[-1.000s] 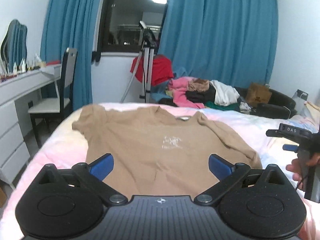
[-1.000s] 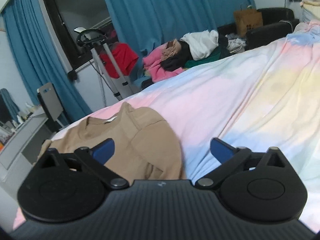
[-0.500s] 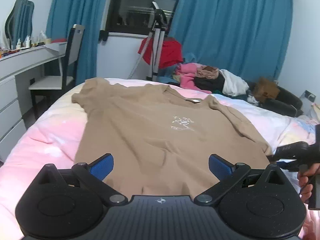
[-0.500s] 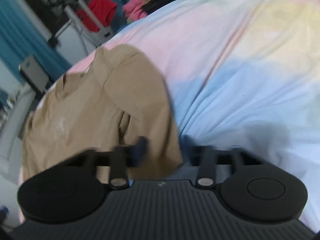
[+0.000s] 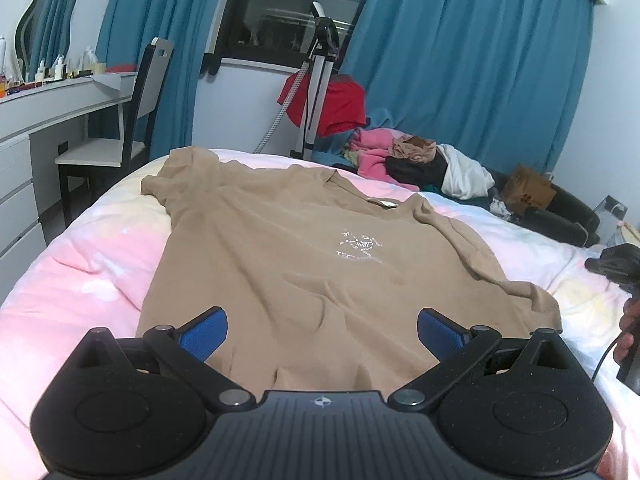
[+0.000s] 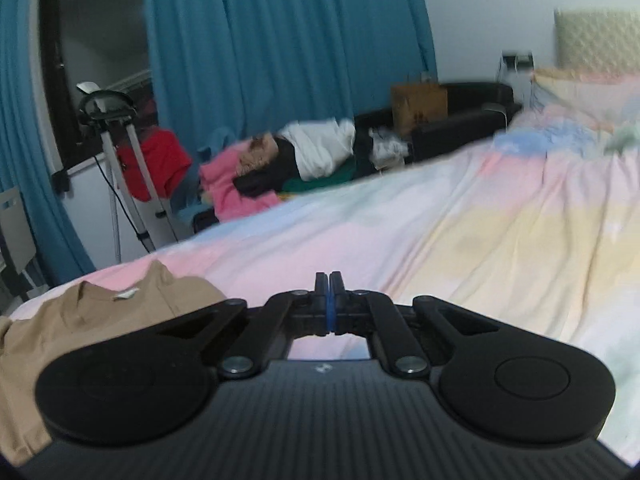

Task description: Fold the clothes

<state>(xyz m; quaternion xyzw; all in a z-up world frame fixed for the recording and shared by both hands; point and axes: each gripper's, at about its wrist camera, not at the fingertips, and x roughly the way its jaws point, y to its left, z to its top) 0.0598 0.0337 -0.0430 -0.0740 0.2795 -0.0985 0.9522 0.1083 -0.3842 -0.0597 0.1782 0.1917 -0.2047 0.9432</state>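
Tan short-sleeved t-shirt [image 5: 304, 276] lay spread flat, front up, across the middle of the frame on the pastel bedspread [image 5: 80, 264], white printed logo on its chest, collar toward the top, sleeves out, fabric lightly wrinkled.

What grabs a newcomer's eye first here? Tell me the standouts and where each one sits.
The tan T-shirt lies spread flat, print side up, on the pastel bed cover, filling the middle of the left wrist view. Behind it, blue curtains frame a dark window, with a heap of clothes beyond the bed's far edge. The left claw is open over the shirt's hem; the right claw is shut on nothing.
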